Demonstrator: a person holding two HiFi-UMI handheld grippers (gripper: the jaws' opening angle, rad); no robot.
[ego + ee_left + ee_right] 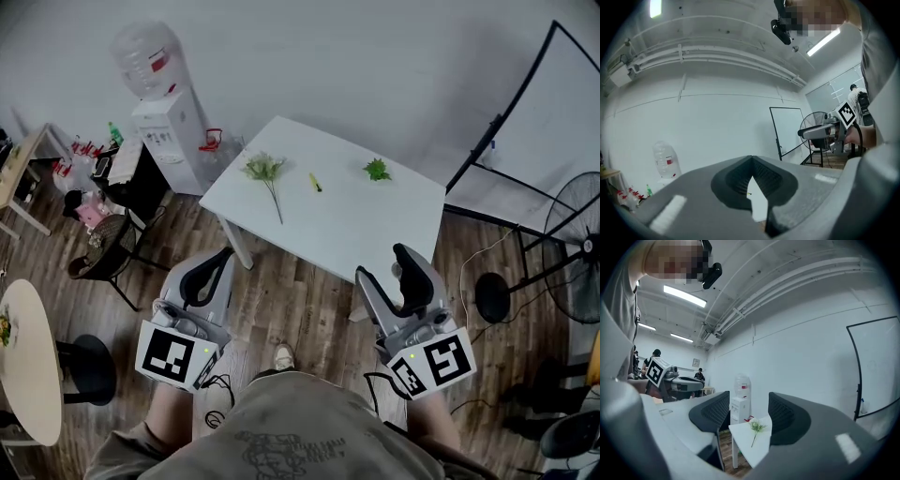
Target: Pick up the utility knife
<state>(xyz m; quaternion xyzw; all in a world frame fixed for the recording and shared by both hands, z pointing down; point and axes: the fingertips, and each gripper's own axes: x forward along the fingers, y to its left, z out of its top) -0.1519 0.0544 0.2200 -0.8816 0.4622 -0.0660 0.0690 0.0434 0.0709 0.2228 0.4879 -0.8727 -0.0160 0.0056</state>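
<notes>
The utility knife (pixel 316 182), a small yellow thing, lies on the white table (pixel 356 234) in the upper middle of the head view, between a long-stemmed flower sprig (pixel 267 173) to its left and a short green sprig (pixel 377 170) to its right, and apart from both. Both grippers are held low in the frame, well short of the table and over the wooden floor. The left gripper (pixel 211 272) sits at lower left, its jaws pressed together at the tips with nothing between them, as the left gripper view (pixel 751 159) shows. The right gripper (pixel 384 265) sits at lower right with its jaws spread and empty; in the right gripper view (pixel 749 401) the table corner and the flower sprig (pixel 756 427) show through the gap. A water dispenser (pixel 164 122) stands at upper left, beside the table.
</notes>
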